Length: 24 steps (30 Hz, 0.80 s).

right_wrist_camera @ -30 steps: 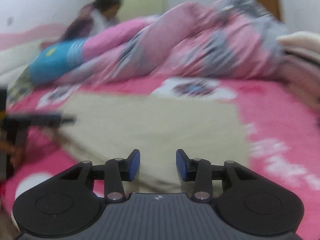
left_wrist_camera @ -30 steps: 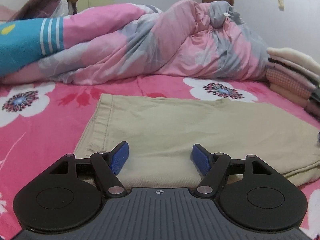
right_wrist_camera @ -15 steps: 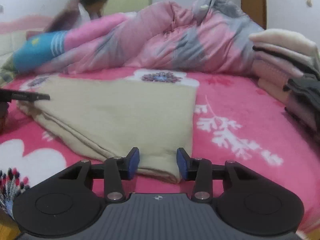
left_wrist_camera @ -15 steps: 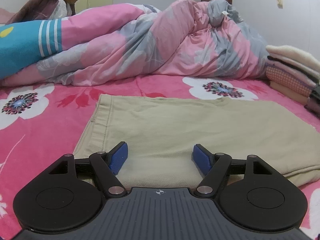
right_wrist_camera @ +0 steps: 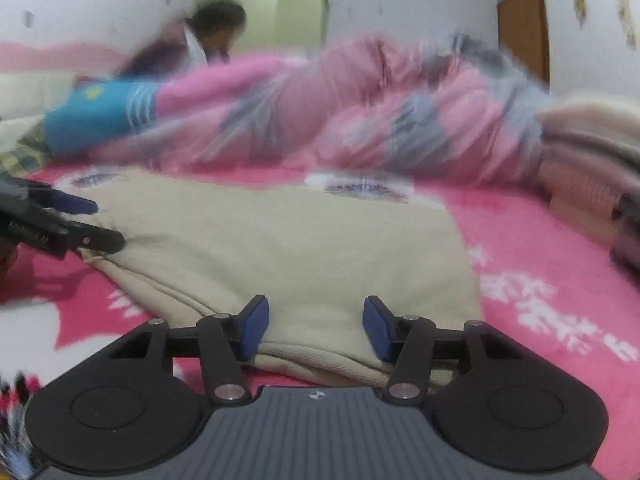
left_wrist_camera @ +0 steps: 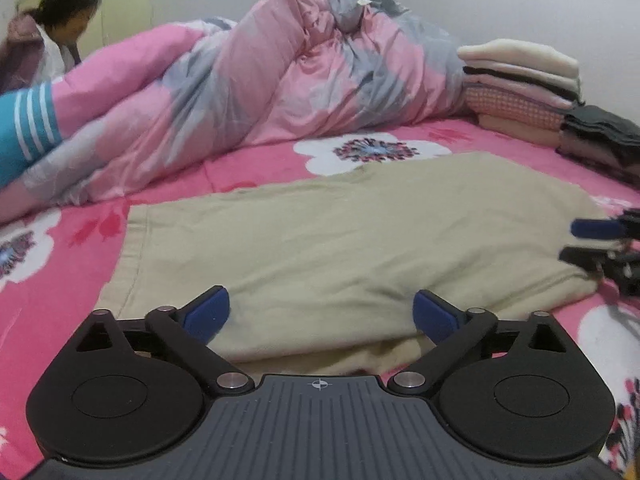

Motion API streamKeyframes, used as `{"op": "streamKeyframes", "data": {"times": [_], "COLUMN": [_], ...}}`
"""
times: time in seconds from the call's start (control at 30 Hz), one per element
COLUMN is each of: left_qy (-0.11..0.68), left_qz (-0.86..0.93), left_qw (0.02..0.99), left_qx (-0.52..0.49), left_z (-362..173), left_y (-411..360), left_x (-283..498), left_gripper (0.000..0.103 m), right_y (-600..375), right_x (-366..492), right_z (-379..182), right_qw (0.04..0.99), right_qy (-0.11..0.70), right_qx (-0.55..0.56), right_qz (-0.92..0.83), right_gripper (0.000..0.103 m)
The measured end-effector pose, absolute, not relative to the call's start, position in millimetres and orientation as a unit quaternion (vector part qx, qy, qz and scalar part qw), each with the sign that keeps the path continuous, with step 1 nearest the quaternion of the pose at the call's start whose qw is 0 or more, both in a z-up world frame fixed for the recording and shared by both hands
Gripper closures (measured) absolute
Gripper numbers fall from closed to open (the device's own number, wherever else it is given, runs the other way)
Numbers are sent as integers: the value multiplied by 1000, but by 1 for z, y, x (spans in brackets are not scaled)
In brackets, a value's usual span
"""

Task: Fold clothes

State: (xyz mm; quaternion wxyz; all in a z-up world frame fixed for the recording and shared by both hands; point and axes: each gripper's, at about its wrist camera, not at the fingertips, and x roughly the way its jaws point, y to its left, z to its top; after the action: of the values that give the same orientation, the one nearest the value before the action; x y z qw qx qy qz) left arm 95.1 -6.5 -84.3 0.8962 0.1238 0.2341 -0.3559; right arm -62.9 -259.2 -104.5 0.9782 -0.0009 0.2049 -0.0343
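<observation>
So, beige garment (left_wrist_camera: 340, 248) lies flat on the pink floral bedsheet (left_wrist_camera: 60, 300), folded, soft twill-like weave; near edge tucks behind both gripper bodies. Left gripper (left_wrist_camera: 320, 314) released, fingers wide over its near edge. Right gripper (right_wrist_camera: 315, 326) released too at the other end. Right view blurred: quilt (left_wrist_camera: 280, 92), folded stack (left_wrist_camera: 528, 88) smeared.

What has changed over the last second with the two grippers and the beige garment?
The left gripper has opened wider and turned right, so the right gripper now shows at its view's right edge. The right gripper has also opened wider and hovers at the near edge of the beige garment. Neither has gripped anything. The garment, the quilt and the folded stack stayed put.
</observation>
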Motion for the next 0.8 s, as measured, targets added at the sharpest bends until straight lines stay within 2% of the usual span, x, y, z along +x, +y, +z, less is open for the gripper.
{"op": "streamKeyframes", "data": {"times": [0.13,0.3,0.33,0.43,0.67,0.8], "left_qy": [233,240,243,242,239,262], "left_qz": [-351,-356,-358,-365,-367,-348], "left_qw": [896,893,891,890,898,896], "left_qx": [141,136,137,127,45,80], "left_z": [-86,-83,-81,-70,-55,-75], "left_y": [-12,-8,-7,3,8,-7], "left_x": [94,93,93,91,116,131], "left_gripper": [0,0,0,0,0,0], "right_y": [-266,-261,-262,-265,-267,-266], "right_x": [-49,-43,-35,-8,-16,-18], "right_z": [-73,-45,-48,-93,-104,-103], "right_qw": [971,985,984,966,972,972], "right_qy": [231,162,169,255,232,231], "right_qx": [35,13,10,9,15,13], "right_qz": [-45,-50,-52,-30,-25,-28], "right_gripper": [47,42,40,33,32,32]}}
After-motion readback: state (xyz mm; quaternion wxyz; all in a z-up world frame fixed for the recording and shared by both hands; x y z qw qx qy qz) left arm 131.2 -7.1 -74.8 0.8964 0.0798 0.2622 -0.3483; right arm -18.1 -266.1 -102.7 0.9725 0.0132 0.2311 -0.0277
